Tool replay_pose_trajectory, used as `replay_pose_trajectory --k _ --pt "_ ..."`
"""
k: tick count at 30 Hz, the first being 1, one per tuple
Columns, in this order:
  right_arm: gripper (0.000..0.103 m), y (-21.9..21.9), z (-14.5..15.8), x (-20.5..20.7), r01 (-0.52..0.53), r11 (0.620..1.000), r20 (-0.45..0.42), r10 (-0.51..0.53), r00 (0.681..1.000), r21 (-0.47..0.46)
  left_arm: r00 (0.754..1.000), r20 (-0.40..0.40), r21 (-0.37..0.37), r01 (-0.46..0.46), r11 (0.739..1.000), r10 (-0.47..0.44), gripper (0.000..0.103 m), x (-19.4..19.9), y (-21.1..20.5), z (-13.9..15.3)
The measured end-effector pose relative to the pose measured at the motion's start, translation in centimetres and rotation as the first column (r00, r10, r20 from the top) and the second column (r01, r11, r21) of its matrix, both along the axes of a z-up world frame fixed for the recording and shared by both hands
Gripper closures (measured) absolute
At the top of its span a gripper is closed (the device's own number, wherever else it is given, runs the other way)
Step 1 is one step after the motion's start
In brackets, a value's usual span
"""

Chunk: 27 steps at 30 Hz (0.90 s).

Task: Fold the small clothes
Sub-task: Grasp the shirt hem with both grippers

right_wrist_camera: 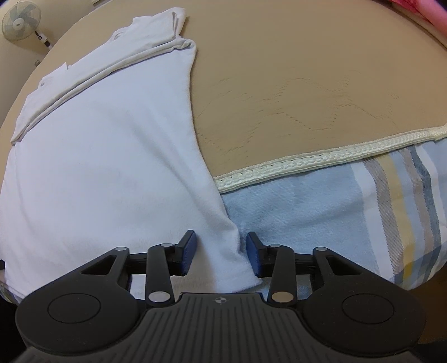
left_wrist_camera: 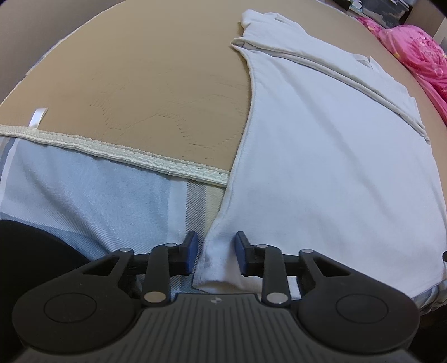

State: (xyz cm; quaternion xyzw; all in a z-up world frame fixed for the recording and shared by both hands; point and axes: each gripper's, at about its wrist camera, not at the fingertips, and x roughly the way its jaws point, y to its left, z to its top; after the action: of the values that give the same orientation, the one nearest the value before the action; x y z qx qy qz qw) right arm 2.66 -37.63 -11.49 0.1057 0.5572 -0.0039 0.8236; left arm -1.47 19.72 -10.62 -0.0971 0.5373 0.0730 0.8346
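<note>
A white T-shirt [left_wrist_camera: 321,156] lies flat on a tan mattress [left_wrist_camera: 153,83], its sleeves folded in across the far end. Its near hem hangs over the mattress edge onto a striped sheet. My left gripper [left_wrist_camera: 215,254] is open, its blue pads on either side of the shirt's near left corner. In the right wrist view the same shirt [right_wrist_camera: 97,153] fills the left side. My right gripper [right_wrist_camera: 220,252] is open, its pads on either side of the shirt's near right corner, with cloth between the jaws.
A cream braided trim [left_wrist_camera: 125,156] runs along the mattress edge above a blue, yellow and grey striped sheet [right_wrist_camera: 363,201]. A pink quilt [left_wrist_camera: 419,58] lies at the far right. A standing fan [right_wrist_camera: 19,22] is by the wall at the far left.
</note>
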Motion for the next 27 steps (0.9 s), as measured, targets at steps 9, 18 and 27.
replay_pose_trajectory --k 9,18,27 --pt "0.091 -0.4 0.2 -0.2 0.027 0.999 -0.002 -0.027 1.0 0.04 1.0 0.003 -0.078 -0.006 0.997 0.006 0.093 -0.3 0.5 0.2" --pt "0.088 0.0 -0.2 -0.2 0.011 1.0 -0.003 -0.01 1.0 0.023 1.0 -0.004 -0.085 -0.011 0.996 0.011 0.093 -0.2 0.6 0.0" --pt "0.096 -0.6 0.0 -0.8 0.043 0.998 0.005 -0.043 0.999 0.056 0.999 0.0 -0.126 -0.046 0.991 0.046 0.094 -1.0 0.9 0.3"
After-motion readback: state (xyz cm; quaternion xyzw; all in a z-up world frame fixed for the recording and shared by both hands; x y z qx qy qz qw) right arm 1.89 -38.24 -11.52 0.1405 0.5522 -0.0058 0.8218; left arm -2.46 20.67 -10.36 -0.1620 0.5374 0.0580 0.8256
